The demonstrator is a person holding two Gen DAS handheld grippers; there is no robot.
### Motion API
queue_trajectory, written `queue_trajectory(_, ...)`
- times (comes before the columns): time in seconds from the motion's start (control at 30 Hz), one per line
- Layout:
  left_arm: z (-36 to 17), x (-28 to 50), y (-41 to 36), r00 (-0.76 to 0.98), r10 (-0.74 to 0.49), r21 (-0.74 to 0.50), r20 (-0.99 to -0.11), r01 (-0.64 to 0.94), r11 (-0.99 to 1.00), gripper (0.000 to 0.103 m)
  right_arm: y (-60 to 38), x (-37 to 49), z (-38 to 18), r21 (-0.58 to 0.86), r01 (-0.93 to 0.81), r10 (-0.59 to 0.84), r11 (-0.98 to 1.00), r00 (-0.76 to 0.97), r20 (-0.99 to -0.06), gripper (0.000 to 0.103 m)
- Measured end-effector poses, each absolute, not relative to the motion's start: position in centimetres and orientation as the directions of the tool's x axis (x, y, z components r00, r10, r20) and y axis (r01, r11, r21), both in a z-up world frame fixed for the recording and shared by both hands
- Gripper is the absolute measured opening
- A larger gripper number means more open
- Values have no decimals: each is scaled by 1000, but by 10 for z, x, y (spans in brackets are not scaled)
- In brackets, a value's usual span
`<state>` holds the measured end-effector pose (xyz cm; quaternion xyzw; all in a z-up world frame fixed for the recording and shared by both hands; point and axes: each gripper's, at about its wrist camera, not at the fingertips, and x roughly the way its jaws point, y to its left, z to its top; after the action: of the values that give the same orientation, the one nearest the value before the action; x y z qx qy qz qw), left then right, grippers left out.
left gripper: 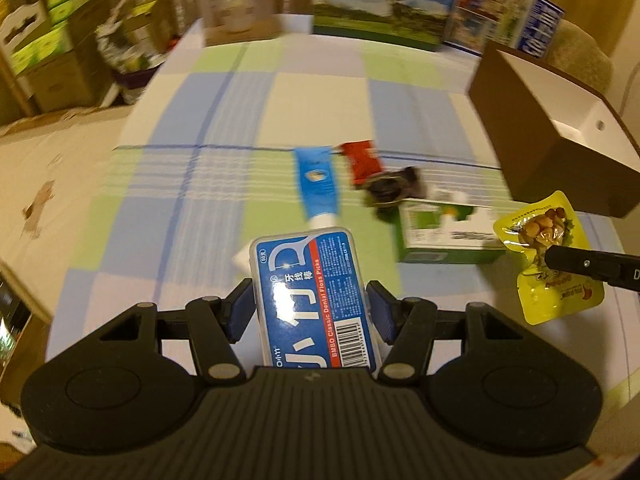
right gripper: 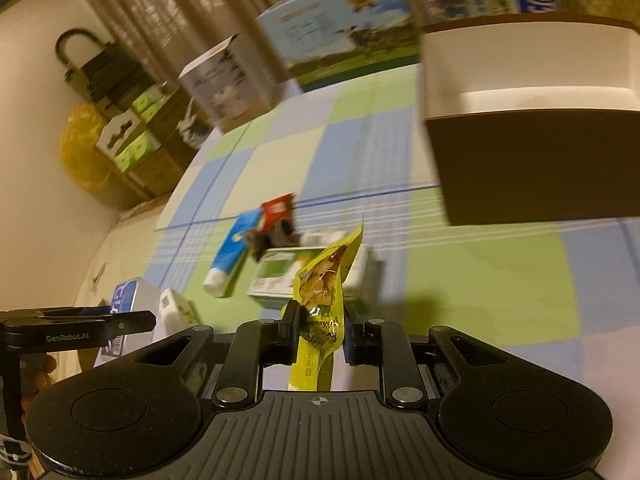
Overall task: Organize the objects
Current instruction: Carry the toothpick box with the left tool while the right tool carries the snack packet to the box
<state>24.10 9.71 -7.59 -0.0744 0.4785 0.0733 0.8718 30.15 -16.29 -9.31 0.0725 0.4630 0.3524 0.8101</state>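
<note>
My left gripper (left gripper: 310,306) is shut on a blue floss-pick box (left gripper: 310,292) and holds it above the checked tablecloth. My right gripper (right gripper: 320,332) is shut on a yellow snack pouch (right gripper: 326,280), held upright above the table; the pouch also shows in the left wrist view (left gripper: 548,240). On the cloth lie a blue tube (left gripper: 318,184), a red packet (left gripper: 362,158), a dark small object (left gripper: 390,190) and a green-white carton (left gripper: 440,232). A brown box with a white inside (right gripper: 528,92) stands open at the right.
Large printed cartons (left gripper: 380,0) stand along the far table edge. A white carton (right gripper: 224,76) stands at the back left. Stacked boxes (right gripper: 132,140) and a yellow bag sit on the floor left of the table (left gripper: 224,120).
</note>
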Motion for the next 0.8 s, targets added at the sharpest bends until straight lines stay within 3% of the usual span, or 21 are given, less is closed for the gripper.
queue_trajectory(0.8,-38,357,-76,590,-94,-81,-802,49,996,56,-329,385,-22,472,-385,609,793,529,-591,17)
